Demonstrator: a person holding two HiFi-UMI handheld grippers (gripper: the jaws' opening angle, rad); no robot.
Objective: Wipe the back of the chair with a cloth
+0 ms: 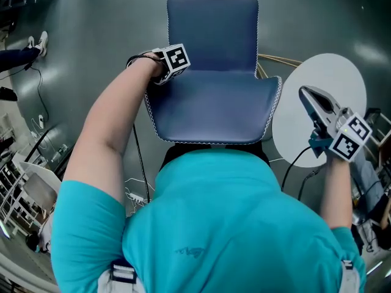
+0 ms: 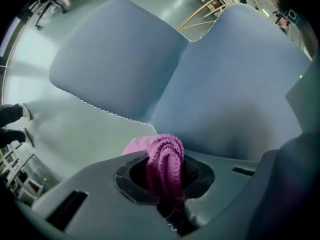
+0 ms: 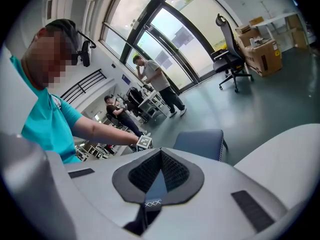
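Left gripper (image 2: 167, 181) is clamping one pink cloth (image 2: 165, 154). The jaws are pinched tight on a bunched, looped fold of knit terry, with more of it sticking out past the tips. The cloth is sitting just off the chair (image 1: 214, 102), near the left edge where its two upholstered panels are meeting in a crease. I can't tell whether it is touching the fabric.

One chair: smooth blue matte upholstery, rounded corners, white zigzag stitching running along the edges.

Right gripper (image 3: 160, 166) is holding nothing. Its black ribbed pads are meeting at the tips. In the head view it is hovering over one round white bench (image 1: 342, 78), smooth-topped and well apart from the cloth.

Two grippers in all, grey moulded plastic, each carrying one cube with square black-and-white markers.

The person is wearing a teal short-sleeved shirt and standing close against the chair, left arm reaching along its left side.

The right gripper view is showing two more people by the windows, one standing and one sitting, plus one black office chair (image 3: 227, 54) and cardboard boxes (image 3: 262, 54) on a glossy grey floor.
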